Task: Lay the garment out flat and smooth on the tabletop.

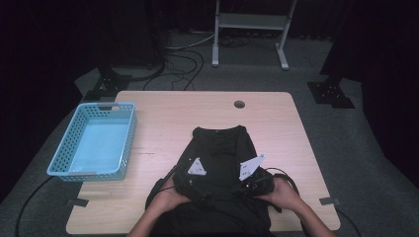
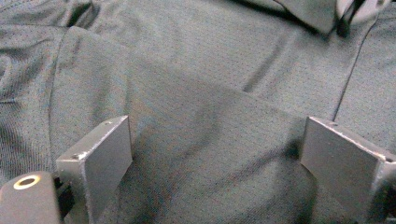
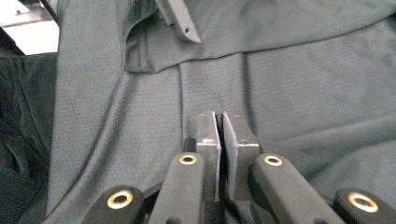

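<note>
From the high view, a dark shirt (image 1: 220, 148) lies on the near middle of the wooden table (image 1: 163, 118), with a blue basket (image 1: 94, 140) well apart at the left; the left gripper (image 1: 190, 180) and right gripper (image 1: 254, 182) rest on the shirt's near part. In the left gripper view the jaws stand wide apart over the fabric (image 2: 196, 93), gripping nothing. In the right gripper view the jaws are pressed together; whether cloth (image 3: 303, 84) is pinched between them, I cannot tell.

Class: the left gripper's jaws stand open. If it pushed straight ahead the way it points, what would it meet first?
Probably the dark shirt: the left gripper points into its fabric, which lies between and ahead of the open jaws; depth unclear.
</note>
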The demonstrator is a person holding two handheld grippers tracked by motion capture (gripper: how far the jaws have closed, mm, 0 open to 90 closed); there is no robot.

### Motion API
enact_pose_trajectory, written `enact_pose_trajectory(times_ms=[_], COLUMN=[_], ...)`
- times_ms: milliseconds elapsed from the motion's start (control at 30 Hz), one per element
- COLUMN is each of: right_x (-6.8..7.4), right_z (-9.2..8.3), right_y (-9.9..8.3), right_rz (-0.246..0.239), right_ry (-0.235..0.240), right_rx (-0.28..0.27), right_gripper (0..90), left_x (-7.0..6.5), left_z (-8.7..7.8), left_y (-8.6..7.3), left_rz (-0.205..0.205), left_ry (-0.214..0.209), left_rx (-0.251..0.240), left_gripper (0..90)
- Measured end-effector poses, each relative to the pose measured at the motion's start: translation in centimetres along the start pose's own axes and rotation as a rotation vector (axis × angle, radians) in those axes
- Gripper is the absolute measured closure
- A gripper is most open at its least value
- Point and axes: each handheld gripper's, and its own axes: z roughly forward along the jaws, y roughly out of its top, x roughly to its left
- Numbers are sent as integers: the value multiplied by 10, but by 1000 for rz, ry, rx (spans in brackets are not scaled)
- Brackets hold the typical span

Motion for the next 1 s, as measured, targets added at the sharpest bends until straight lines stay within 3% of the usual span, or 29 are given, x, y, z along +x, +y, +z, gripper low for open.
enact_pose_trajectory(times_ms=[267,700,1000], right_x=[-11,-32,-42], right_z=[-29,-72,-94], right_y=[-17,-67,-102], right_rz=[43,166,235], right_ry=[-52,-143,-202], right_rx=[-1,19,64], right_gripper=[871,874,874], left_x=[0,0,0], left_z=[0,0,0], left_y=[-1,1,2], left_rz=[-1,-3,-5], left_ry=[-1,2,6], left_rx=[-4,10,18], left_gripper=[85,85,85])
